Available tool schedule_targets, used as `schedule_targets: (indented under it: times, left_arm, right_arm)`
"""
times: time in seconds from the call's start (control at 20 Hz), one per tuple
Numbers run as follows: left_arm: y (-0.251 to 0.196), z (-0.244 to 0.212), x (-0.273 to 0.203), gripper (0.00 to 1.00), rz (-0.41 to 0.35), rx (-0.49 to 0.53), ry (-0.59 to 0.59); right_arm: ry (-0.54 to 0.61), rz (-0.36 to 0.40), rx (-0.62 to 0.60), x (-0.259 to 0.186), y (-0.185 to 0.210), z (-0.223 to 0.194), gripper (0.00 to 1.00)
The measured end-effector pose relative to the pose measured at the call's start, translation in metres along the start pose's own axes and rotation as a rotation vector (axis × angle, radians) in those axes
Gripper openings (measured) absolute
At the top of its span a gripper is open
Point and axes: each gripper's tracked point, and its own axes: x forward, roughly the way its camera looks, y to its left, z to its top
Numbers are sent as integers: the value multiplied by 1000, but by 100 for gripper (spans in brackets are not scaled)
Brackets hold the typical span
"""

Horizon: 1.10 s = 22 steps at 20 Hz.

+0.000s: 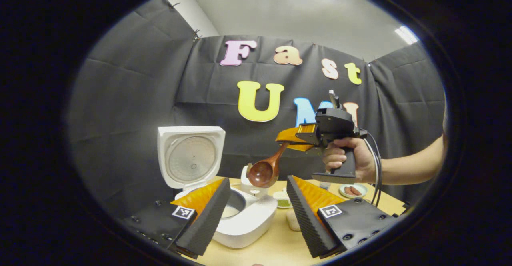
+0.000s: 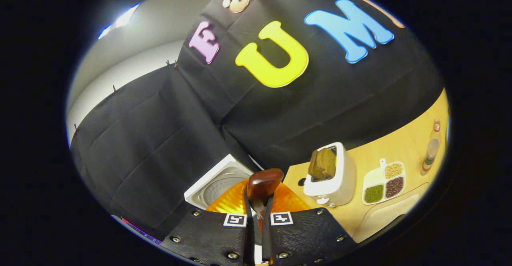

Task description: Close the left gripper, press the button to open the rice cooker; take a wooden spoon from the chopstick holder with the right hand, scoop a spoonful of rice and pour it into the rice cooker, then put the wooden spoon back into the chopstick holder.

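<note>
Rice cooker (image 1: 240, 222) lid up; right gripper (image 1: 289, 138) pinching wooden spoon (image 1: 265, 171) above it, left gripper (image 1: 256, 214) spread w/ nothing between.

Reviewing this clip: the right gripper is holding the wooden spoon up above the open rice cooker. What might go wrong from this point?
1. The right gripper pinches the wooden spoon near its handle end, bowl hanging down; it may pivot or slip in the grip.
2. The spoon hangs near the raised lid of the rice cooker; a swing might knock it.
3. The open left gripper hovers near the pot and may obstruct the spoon's path.
</note>
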Motion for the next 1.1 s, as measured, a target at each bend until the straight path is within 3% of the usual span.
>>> schedule_targets:
  times: [0.45,0.8,1.1]
  left_arm:
    - [-71,-7,27,96,-111,-46,29]
    - [-114,-6,40,97,-167,-13,30]
    - [-156,-6,49,97,-227,7,38]
  right_arm:
    - [-150,-108,158,-107,-83,32,7]
    - [-244,-233,184,-197,-143,49,7]
    - [-280,-308,205,-244,-178,50,7]
